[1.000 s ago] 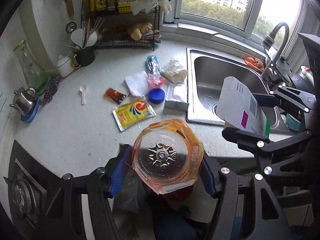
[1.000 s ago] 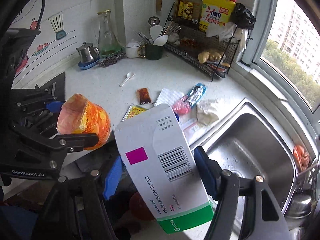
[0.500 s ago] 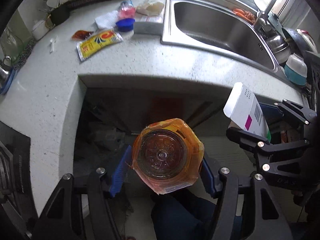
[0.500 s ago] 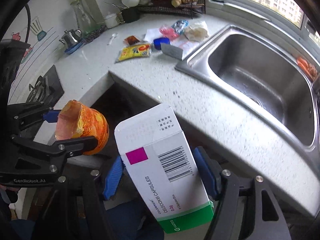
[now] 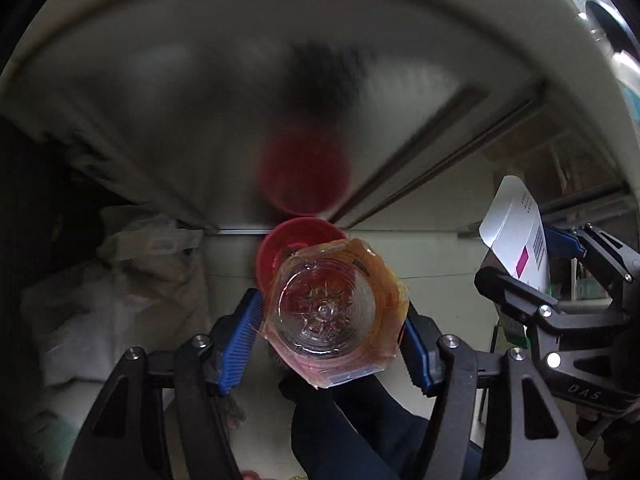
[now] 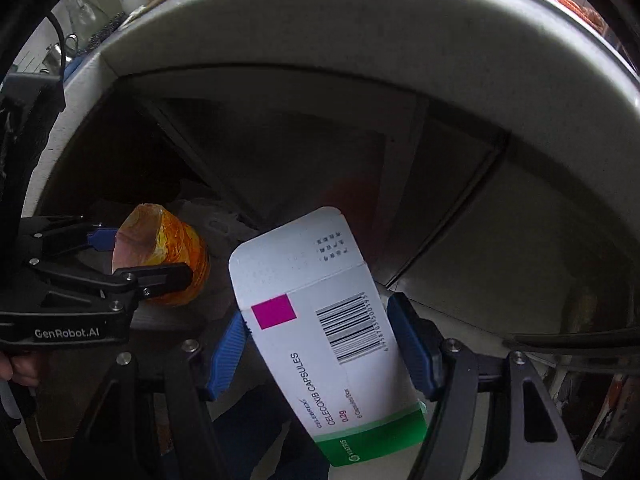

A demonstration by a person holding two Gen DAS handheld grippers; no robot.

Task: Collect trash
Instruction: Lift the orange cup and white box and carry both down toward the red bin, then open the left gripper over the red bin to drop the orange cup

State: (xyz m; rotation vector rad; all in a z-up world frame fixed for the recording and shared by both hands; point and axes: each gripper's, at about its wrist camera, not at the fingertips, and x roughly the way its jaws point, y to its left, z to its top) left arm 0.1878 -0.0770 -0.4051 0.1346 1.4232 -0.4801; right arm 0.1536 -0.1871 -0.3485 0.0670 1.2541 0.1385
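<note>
A: What has the left gripper (image 5: 332, 328) got?

B: A clear bottle (image 5: 326, 314) with an orange label, seen bottom-first. Both blue pads (image 5: 240, 338) press on its sides. The neck end is hidden behind the base.

A: And the red thing behind it?

B: A round red rim (image 5: 280, 236), mostly covered by the bottle; I cannot tell what it belongs to. A blurred red patch on the steel panel above looks like its reflection.

A: The right gripper (image 6: 320, 344)?

B: It pinches a white capsule box (image 6: 324, 332) across its width, tilted, magenta square and barcode facing the camera, green band at the bottom (the lower corner is cut off by the gripper body).

A: Where are both?

B: Below the counter (image 6: 360, 28) edge, in front of a dark open cabinet. Pale bags (image 5: 120, 276) lie at the left there, too dim and smeared to tell apart. A dark sleeve or trouser leg (image 5: 352, 432) shows under the bottle; which, I cannot say. A hand (image 6: 18, 368) shows only as a sliver at the left gripper's grip.
</note>
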